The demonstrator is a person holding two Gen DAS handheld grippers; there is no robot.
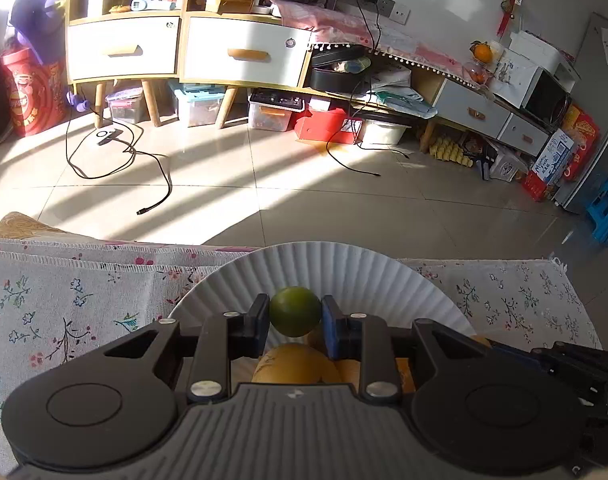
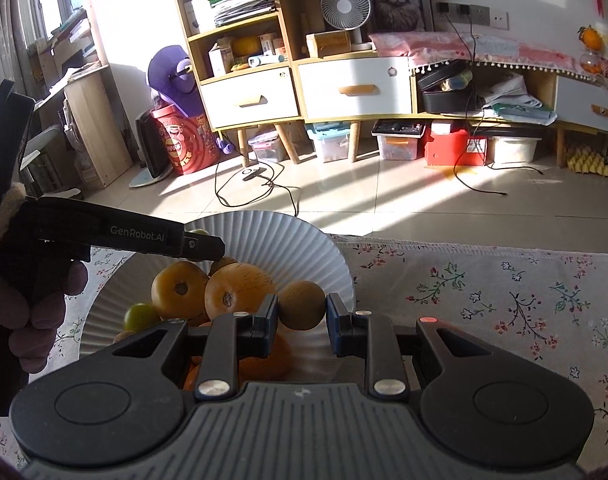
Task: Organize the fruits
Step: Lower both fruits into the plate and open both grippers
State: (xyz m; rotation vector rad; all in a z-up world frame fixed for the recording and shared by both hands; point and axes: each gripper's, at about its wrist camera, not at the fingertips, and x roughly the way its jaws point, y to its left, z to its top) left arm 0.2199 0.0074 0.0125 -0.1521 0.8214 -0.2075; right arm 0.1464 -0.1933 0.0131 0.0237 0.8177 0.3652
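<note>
Left wrist view, lower centre: a small round green fruit (image 1: pixel 295 311), smooth and glossy, sits clamped between the two blue-padded fingers of the left gripper (image 1: pixel 295 316), held above a white paper plate (image 1: pixel 344 272) whose rim is finely fluted. Below the fingers, closer to the camera, a larger rounded yellow-orange fruit (image 1: pixel 291 364) with a mottled skin lies on the plate. The plate rests on a pale woven tablecloth (image 1: pixel 63 300) printed with small flowers and twigs, its far edge stitched in a zigzag.

In the right wrist view, the right gripper (image 2: pixel 302 312) grips a round brownish-tan fruit (image 2: pixel 302 305) with a dull, matte skin; its left pad presses the fruit, and the right pad touches the other side. The fruit hangs over the near right part of the same fluted plate (image 2: pixel 287 240). Left of it on the plate lie two yellow-orange fruits with dark stem dimples (image 2: pixel 179 290) (image 2: pixel 239 290), touching each other, a small yellow-green fruit (image 2: pixel 140 317) at the lower left, and orange ones (image 2: pixel 263 360) partly hidden under the gripper. The left gripper's black arm reaches in from the left of the frame over the far part of the plate, held by a hand (image 2: pixel 27 300).

Beyond the table lie glossy beige floor tiles (image 2: pixel 384 196), streaked with sunlight.
</note>
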